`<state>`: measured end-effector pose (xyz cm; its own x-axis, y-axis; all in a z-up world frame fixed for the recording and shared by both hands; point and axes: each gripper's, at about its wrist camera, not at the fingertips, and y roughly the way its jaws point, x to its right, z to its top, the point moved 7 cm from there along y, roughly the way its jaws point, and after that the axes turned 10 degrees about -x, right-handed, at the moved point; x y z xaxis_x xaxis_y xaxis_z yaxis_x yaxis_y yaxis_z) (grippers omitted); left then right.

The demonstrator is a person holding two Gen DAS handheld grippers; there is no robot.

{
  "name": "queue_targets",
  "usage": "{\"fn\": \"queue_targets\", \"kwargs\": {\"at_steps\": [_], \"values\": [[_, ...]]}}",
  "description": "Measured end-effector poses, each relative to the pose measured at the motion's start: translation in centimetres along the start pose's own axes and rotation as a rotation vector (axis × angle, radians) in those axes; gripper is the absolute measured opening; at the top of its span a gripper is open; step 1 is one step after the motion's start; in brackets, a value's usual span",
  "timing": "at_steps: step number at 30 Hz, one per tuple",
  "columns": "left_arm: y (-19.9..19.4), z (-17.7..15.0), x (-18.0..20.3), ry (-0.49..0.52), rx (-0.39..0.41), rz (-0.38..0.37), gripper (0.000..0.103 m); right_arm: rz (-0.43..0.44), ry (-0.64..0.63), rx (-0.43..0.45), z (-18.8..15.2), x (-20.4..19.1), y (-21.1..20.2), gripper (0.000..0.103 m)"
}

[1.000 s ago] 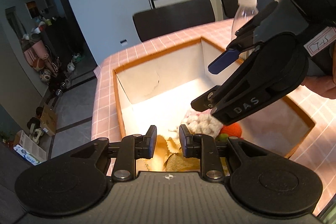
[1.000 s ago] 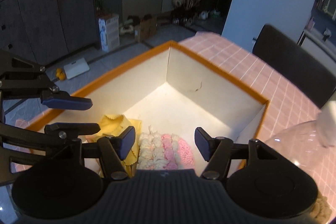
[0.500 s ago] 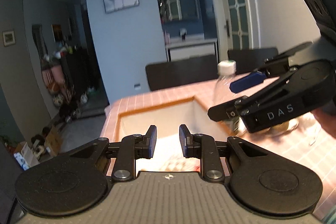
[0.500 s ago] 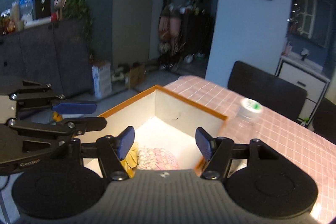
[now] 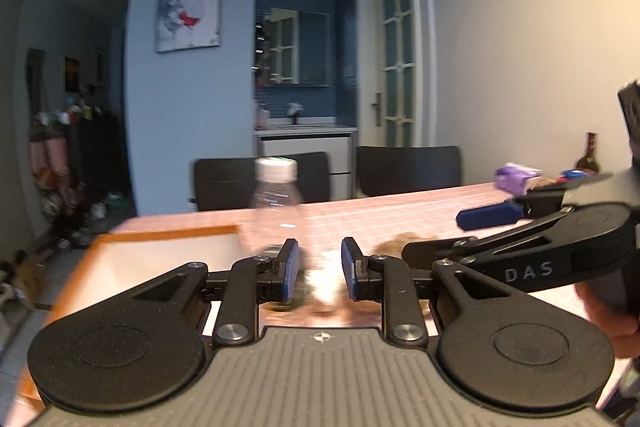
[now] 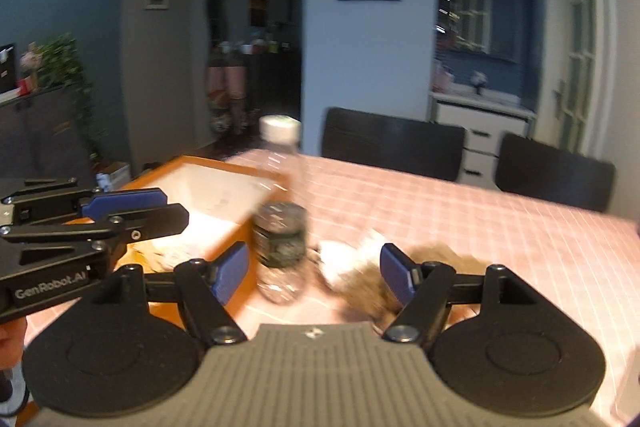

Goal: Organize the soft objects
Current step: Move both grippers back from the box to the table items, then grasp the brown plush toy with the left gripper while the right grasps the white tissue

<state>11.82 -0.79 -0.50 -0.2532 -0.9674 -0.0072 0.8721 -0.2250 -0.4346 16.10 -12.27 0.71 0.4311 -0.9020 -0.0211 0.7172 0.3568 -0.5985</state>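
Observation:
A blurred white and brown fluffy soft thing [image 6: 344,267] lies on the pink checked table, just beyond my right gripper [image 6: 314,263]. That gripper's jaws are opening and hold nothing. The same soft thing [image 5: 330,281] shows behind my left gripper [image 5: 320,263], whose jaws stand a narrow gap apart with nothing between them. The orange-rimmed box [image 6: 224,162] stands to the left, with yellow cloth [image 6: 144,255] inside. In the left wrist view the box [image 5: 168,233] is at the left and the right gripper [image 5: 436,235] reaches in from the right. The left gripper [image 6: 176,207] hangs over the box's near side.
A clear plastic bottle [image 6: 280,227] with a white cap stands between box and soft thing, also the bottle [image 5: 276,203] in the left view. A purple packet [image 5: 516,179] and a dark bottle [image 5: 588,157] sit far right. Black chairs [image 6: 392,143] line the table's far side.
Both grippers rose out of the box and swung right, toward the bottle and the fluffy thing on the table. The right gripper's jaws widened. The left gripper's gap stayed the same.

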Motion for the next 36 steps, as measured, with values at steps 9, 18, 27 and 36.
{"fn": "queue_targets", "kwargs": {"at_steps": [9,18,27,36], "values": [[5.1,-1.9,4.1,0.011,-0.064,-0.102,0.044,-0.144,0.204,-0.094,-4.9,8.9,1.6,0.073],[10.8,-1.8,6.8,0.063,-0.118,-0.116,0.064,-0.250,0.313,-0.098,-6.6,15.4,4.6,0.073],[15.3,-1.3,7.4,0.086,-0.180,-0.135,0.079,-0.232,0.387,-0.138,-7.2,18.1,8.6,0.073],[18.6,-1.6,8.3,0.163,-0.220,-0.105,0.086,-0.221,0.395,-0.184,-7.2,18.7,11.2,0.066]]}}
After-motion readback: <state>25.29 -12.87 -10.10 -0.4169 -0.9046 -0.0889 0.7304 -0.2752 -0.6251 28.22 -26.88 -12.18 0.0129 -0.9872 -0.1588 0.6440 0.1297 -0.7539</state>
